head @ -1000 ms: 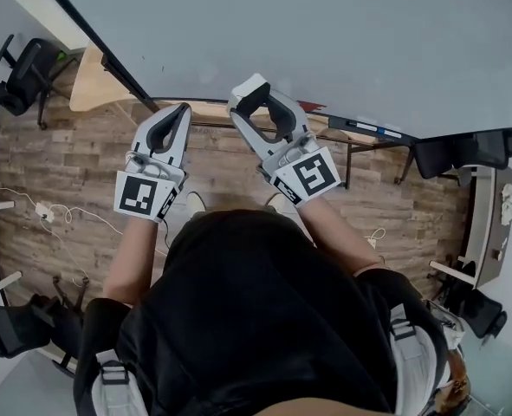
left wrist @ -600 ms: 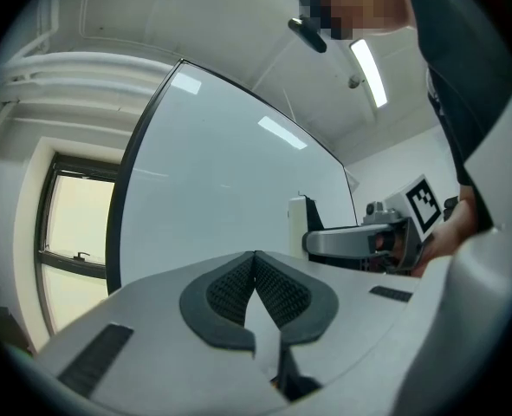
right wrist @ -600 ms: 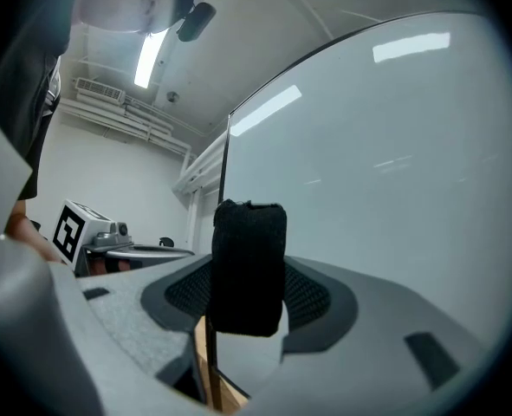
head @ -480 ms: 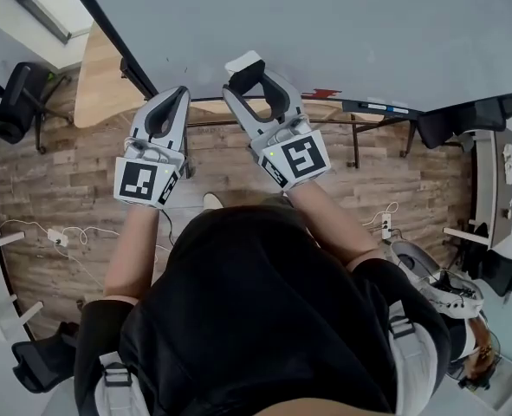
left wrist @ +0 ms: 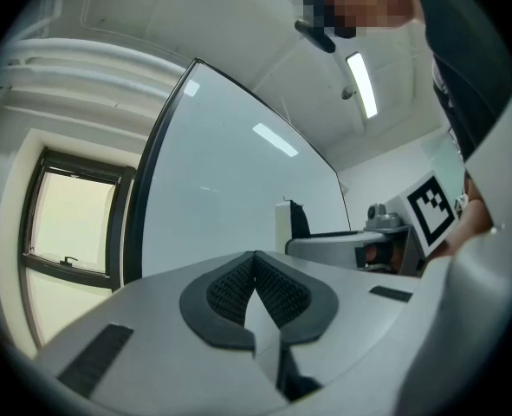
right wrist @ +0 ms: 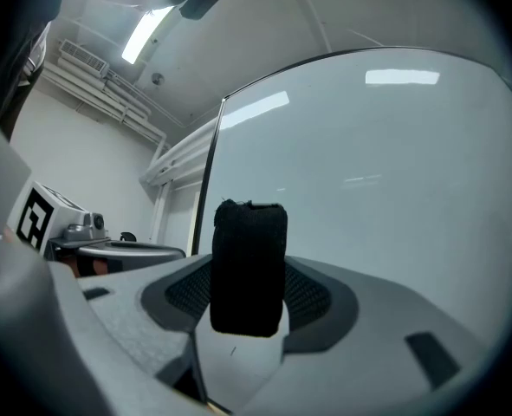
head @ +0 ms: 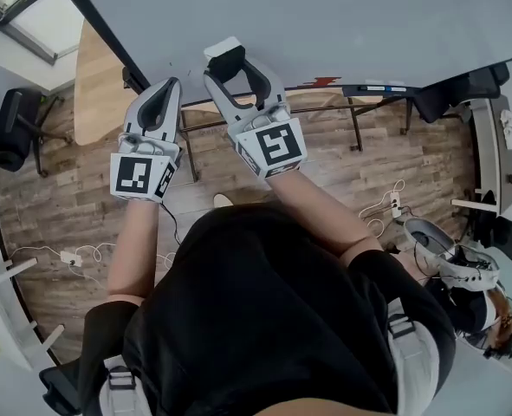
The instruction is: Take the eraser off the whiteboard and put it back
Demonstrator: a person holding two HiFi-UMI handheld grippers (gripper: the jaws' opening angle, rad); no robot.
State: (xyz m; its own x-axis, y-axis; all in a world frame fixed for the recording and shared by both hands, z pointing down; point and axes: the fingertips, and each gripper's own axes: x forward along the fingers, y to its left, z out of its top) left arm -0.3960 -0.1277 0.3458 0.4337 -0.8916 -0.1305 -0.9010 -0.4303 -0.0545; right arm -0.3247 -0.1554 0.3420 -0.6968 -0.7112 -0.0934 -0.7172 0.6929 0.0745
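The whiteboard (head: 325, 16) fills the top of the head view, with both grippers held side by side in front of it. My right gripper (head: 227, 66) is shut on the eraser (head: 223, 55), a block with a white back and black felt. In the right gripper view the black eraser (right wrist: 249, 267) stands upright between the pads, with the whiteboard (right wrist: 368, 172) just beyond it. My left gripper (head: 170, 87) is shut with nothing in it; its pads (left wrist: 234, 289) meet. From the left gripper view the eraser (left wrist: 290, 224) shows to the right, close to the whiteboard (left wrist: 230, 198).
The board's tray (head: 372, 87) with markers runs along its lower edge at right. A wooden table (head: 95, 85) stands at left, office chairs (head: 9, 120) at far left and right. Cables (head: 74, 254) lie on the wood floor. A window (left wrist: 74, 224) adjoins the board.
Both grippers have shifted left along the whiteboard in the head view, and the right one has turned a little. The eraser stays in the right gripper.
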